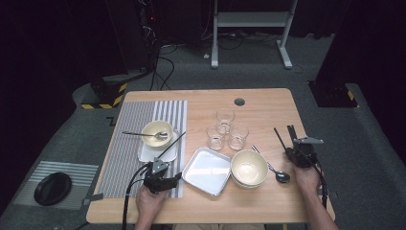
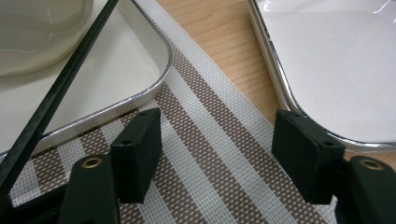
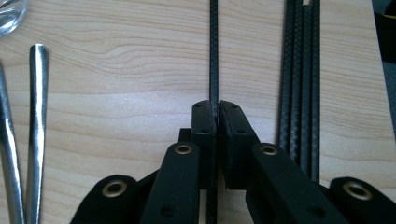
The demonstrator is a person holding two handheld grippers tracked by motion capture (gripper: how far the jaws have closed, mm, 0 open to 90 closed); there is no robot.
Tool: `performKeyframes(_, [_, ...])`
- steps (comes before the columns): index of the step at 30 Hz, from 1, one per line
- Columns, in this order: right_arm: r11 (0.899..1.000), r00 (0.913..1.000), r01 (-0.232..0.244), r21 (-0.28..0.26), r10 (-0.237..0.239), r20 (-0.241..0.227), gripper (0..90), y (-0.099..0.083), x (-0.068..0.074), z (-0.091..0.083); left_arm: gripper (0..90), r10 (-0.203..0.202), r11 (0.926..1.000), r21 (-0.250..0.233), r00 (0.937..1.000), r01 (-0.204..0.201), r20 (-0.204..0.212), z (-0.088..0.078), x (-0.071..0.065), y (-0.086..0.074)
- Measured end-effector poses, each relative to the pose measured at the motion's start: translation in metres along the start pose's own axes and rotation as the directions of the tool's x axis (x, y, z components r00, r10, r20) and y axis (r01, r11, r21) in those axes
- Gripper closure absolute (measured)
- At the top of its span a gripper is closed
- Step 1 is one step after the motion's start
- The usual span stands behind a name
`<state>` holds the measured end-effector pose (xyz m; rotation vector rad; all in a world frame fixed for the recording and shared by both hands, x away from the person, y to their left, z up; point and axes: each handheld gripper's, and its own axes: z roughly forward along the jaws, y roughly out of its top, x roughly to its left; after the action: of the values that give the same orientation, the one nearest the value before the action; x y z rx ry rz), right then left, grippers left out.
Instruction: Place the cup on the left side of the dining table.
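My right gripper (image 1: 290, 151) (image 3: 218, 112) is at the right side of the wooden table (image 1: 268, 110). It is shut on a thin black stick (image 3: 214, 56) (image 1: 280, 136) that runs straight ahead over the wood. More black sticks (image 3: 299, 70) (image 1: 291, 132) lie just to its right. My left gripper (image 1: 172, 178) (image 2: 219, 158) stands open low over the striped placemat (image 2: 210, 121) (image 1: 129, 143), with nothing between its pads. It is between a small tray (image 2: 116, 70) (image 1: 146, 154) and a larger square tray (image 2: 327, 56) (image 1: 207, 170). Another black stick (image 2: 56, 93) (image 1: 171, 145) slants across the small tray.
A cream bowl (image 1: 155, 132) holding a spoon (image 1: 143, 134) sits on the small tray. Three glasses (image 1: 225, 117) stand mid-table, stacked cream bowls (image 1: 249, 167) beside the large tray, and spoons (image 1: 280, 176) (image 3: 37, 116) left of my right gripper. A black dish (image 1: 52, 188) lies on the floor.
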<state>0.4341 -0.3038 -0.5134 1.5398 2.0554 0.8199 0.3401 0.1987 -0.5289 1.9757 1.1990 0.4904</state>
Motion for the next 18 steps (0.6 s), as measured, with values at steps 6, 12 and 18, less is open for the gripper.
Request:
performKeyframes(6, [1.0, 0.9998, 0.001, 0.018, 0.0, -0.021, 85.1, -0.002, 0.006, -0.003, 33.6, -0.002, 1.0, 0.0, 1.0, 0.002, 0.007, 0.0, 0.0, 0.0])
performKeyframes(12, [0.999, 0.9989, 0.031, 0.013, -0.03, -0.034, 85.3, -0.005, 0.009, -0.005, 33.6, 0.0, 1.0, 0.0, 1.0, 0.0, 0.004, 0.0, 0.0, 0.0])
performKeyframes(18, [0.999, 0.9975, 0.05, 0.013, -0.049, -0.052, 85.4, -0.007, 0.013, -0.008, 33.5, -0.001, 1.0, 0.0, 1.0, 0.001, 0.002, 0.0, 0.0, 0.0])
